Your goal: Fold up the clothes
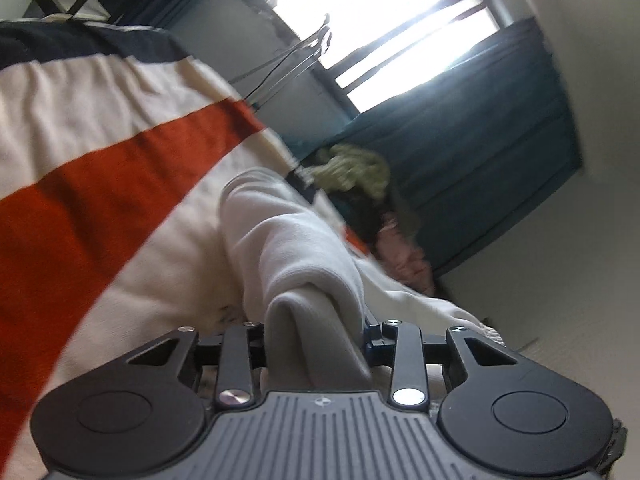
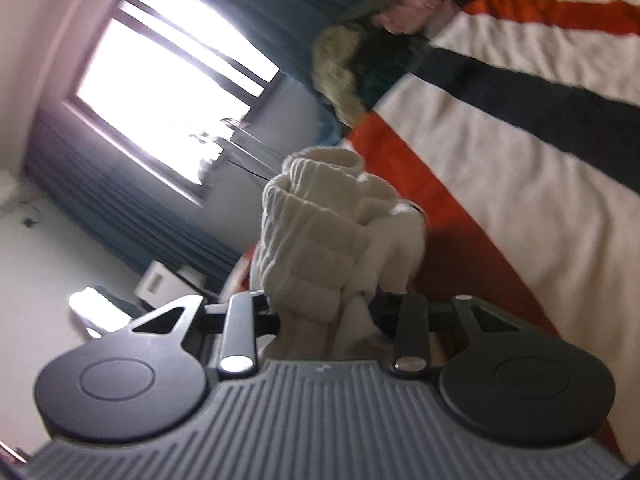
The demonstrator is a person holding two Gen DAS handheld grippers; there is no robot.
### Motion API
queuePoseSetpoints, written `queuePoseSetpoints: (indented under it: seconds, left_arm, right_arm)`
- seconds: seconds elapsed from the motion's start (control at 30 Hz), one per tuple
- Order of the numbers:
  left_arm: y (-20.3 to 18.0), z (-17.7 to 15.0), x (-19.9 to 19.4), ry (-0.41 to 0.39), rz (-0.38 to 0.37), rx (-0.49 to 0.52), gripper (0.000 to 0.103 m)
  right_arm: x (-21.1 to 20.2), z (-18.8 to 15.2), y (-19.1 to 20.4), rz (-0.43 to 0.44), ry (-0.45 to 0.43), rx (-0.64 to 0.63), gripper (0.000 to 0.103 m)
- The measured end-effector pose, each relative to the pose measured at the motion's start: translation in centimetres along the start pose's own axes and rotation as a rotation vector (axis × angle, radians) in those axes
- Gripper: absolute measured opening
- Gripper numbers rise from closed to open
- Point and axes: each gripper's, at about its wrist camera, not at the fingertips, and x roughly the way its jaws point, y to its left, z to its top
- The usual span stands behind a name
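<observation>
Both grippers clamped on the cream sweater [image 1: 288,240]: left gripper [image 1: 316,340] pinches smooth body fabric, right gripper [image 2: 324,316] the ribbed hem. Sweater bunched between the fingers above the striped blanket [image 1: 100,184]. Soft, light, stretchy; grip edges, expect sag.

garment [image 1: 288,248] on bedspread [image 1: 100,128] | clothes pile [image 1: 360,176] behind | window [image 1: 384,20] beyond
</observation>
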Motion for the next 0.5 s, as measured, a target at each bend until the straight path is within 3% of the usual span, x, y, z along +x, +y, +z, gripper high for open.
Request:
queuePoseSetpoints:
  seconds: [0.17,0.3,0.5]
  left_arm:
    - [-4.0,1.2,1.9,0.009,-0.061,0.003,0.034]
    - [-8.8,2.0,5.9,0.060,-0.091,0.095,0.034]
    - [-16.6,2.6,13.8,0.065,-0.146,0.239,0.034]
  right_arm:
    - [-1.4,3.9,1.3,0.089,-0.099,-0.016,0.037]
    - [-2.2,7.7,0.6,0.130,-0.193,-0.005,0.037]
    - [-2.5,14.3,-2.2,0.158,-0.325,0.009,0.037]
